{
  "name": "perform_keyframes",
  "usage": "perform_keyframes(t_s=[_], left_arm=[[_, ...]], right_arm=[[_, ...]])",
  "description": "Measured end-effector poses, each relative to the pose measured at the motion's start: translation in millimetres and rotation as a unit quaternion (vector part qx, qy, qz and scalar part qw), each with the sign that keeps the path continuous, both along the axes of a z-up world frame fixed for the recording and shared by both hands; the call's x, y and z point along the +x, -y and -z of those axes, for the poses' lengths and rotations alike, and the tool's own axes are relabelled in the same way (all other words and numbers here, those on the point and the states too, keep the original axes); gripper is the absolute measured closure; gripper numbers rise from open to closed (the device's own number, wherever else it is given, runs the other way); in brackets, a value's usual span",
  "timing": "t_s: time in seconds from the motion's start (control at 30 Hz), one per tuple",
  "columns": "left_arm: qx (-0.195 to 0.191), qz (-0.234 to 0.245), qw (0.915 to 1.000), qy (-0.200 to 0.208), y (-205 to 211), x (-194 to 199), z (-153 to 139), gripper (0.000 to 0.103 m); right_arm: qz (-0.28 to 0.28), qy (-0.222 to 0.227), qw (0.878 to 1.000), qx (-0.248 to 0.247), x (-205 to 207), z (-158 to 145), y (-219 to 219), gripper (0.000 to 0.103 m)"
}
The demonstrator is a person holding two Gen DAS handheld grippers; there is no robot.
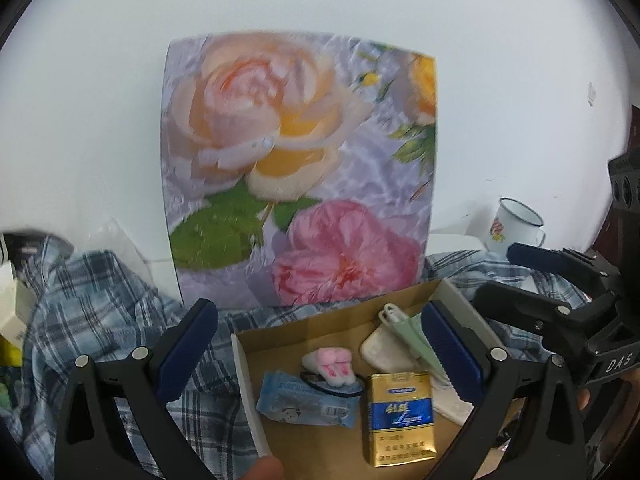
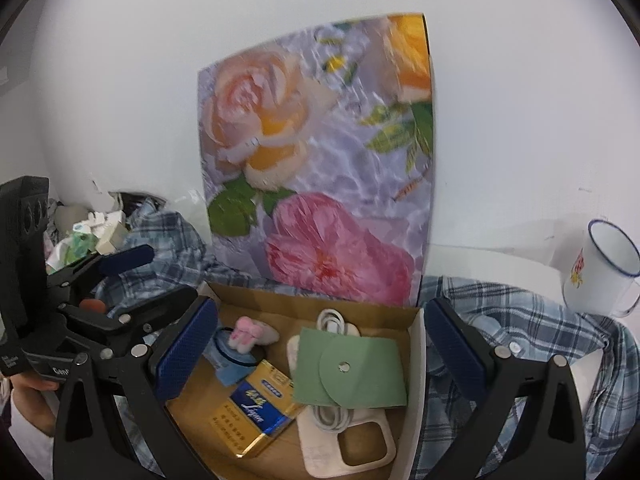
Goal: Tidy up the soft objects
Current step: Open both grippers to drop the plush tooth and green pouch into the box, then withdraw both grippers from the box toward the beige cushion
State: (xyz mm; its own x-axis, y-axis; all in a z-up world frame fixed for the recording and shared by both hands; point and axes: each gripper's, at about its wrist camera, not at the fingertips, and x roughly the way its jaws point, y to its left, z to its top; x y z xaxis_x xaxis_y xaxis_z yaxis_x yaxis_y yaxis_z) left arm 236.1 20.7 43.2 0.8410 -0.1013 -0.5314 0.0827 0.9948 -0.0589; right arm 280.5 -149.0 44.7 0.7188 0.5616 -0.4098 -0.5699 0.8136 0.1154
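Observation:
An open cardboard box (image 1: pixel 328 328) (image 2: pixel 416 356) with a flowered lid (image 1: pixel 300 168) (image 2: pixel 320 160) standing upright rests on a blue plaid shirt (image 1: pixel 100 304) (image 2: pixel 520 320). Inside lie a pink plush hair tie (image 1: pixel 332 364) (image 2: pixel 252 332), a blue tissue pack (image 1: pixel 304 400) (image 2: pixel 230 368), a gold cigarette pack (image 1: pixel 400 416) (image 2: pixel 256 408), a green pouch (image 2: pixel 352 368) (image 1: pixel 416 340), a white cable (image 2: pixel 332 320) and a white phone case (image 2: pixel 344 444) (image 1: pixel 380 348). My left gripper (image 1: pixel 320 356) is open above the box and also shows in the right wrist view (image 2: pixel 136 284). My right gripper (image 2: pixel 320 352) is open above the box and shows in the left wrist view (image 1: pixel 512 276).
A white enamel mug (image 1: pixel 516 226) (image 2: pixel 604 276) stands on the white surface at the right. A dark bin with paper scraps (image 2: pixel 92 228) sits at the left, by the white wall (image 2: pixel 120 80). A white carton (image 1: pixel 12 312) is at the far left.

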Motion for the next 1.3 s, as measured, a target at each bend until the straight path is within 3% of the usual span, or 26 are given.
perform_keyframes(t_s=[0.13, 0.43, 0.57, 0.7, 0.9, 1.03, 1.3], left_arm=[[0.011, 0.005, 0.9996, 0.026, 2.4, -10.3, -18.7, 0.0], [-0.002, 0.006, 0.9977, 0.068, -4.3, -39.7, -69.8, 0.0], [-0.017, -0.008, 0.9978, 0.064, 0.5, -58.3, -89.0, 0.0], [-0.01, 0.026, 0.9966, 0.078, 25.7, -84.8, -106.7, 0.0], [-0.005, 0.059, 0.9933, 0.099, 50.5, -118.6, -119.4, 0.0], [-0.012, 0.074, 0.9912, 0.109, 56.1, -137.4, -118.8, 0.0], [0.004, 0.112, 0.9902, 0.084, 75.6, -153.9, -77.5, 0.0]], right_arm=[[-0.007, 0.02, 1.0, 0.014, -16.2, -19.9, 1.9, 0.0], [-0.014, 0.074, 0.996, 0.052, -66.9, -69.7, 22.4, 0.0], [-0.013, 0.106, 0.993, 0.047, -97.9, -85.7, 39.7, 0.0], [-0.013, 0.132, 0.991, 0.033, -129.9, -92.6, 58.4, 0.0], [-0.021, 0.169, 0.985, 0.01, -174.7, -87.8, 79.8, 0.0], [-0.011, 0.21, 0.978, 0.021, -199.8, -75.2, 94.9, 0.0], [-0.015, 0.236, 0.971, 0.022, -194.0, -26.3, 104.4, 0.0]])
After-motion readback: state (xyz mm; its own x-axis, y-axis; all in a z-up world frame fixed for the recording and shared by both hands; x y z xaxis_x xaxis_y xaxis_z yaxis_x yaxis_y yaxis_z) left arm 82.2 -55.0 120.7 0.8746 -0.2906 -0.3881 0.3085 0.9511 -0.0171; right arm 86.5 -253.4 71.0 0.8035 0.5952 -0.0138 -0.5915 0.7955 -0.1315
